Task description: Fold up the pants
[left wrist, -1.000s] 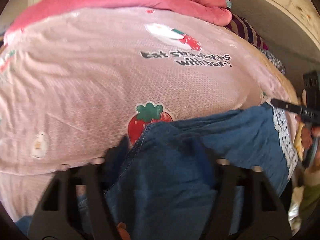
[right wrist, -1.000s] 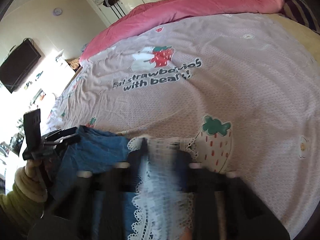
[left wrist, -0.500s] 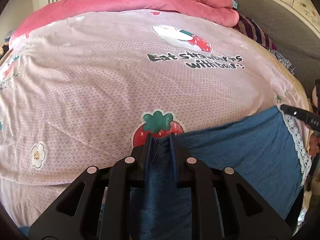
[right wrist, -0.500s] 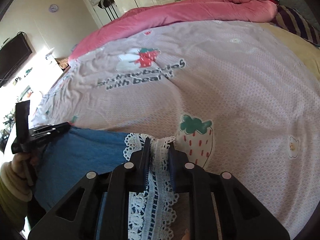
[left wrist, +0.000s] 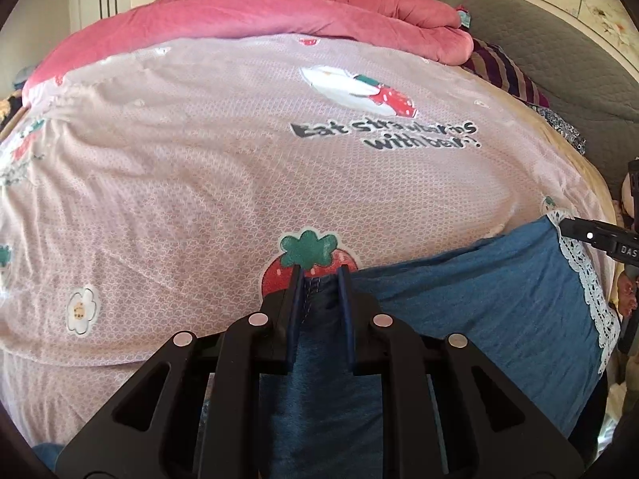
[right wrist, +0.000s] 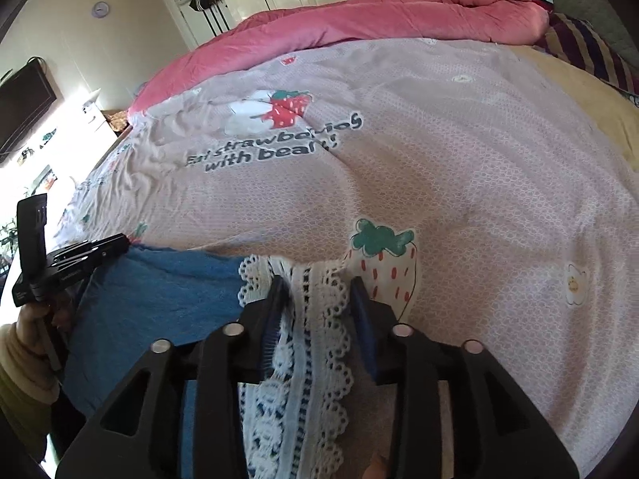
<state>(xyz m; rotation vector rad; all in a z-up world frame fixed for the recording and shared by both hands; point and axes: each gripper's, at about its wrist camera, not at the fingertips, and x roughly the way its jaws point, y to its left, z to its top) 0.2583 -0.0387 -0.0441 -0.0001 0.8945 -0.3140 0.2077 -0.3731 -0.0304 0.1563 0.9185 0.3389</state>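
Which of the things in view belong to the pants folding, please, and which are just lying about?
In the job:
pants, blue with a lace hem
left gripper, shut on the blue end
right gripper, shut on the lace hem
bedsheet under them

Lying about:
pink duvet
striped pillow
TV
wall clock

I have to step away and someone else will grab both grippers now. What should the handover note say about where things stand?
Left gripper: shut on the plain denim end of the pants.
Right gripper: shut on the white lace hem at the other end.
Pants: held stretched between the two grippers, over the near edge of the pink strawberry bedsheet. The pink quilt is bunched at the far side.
Done: both ends gripped, cloth pulled fairly flat.
Left: no fold visible yet. Probably lay the pants on the sheet, then bring one end over the other.
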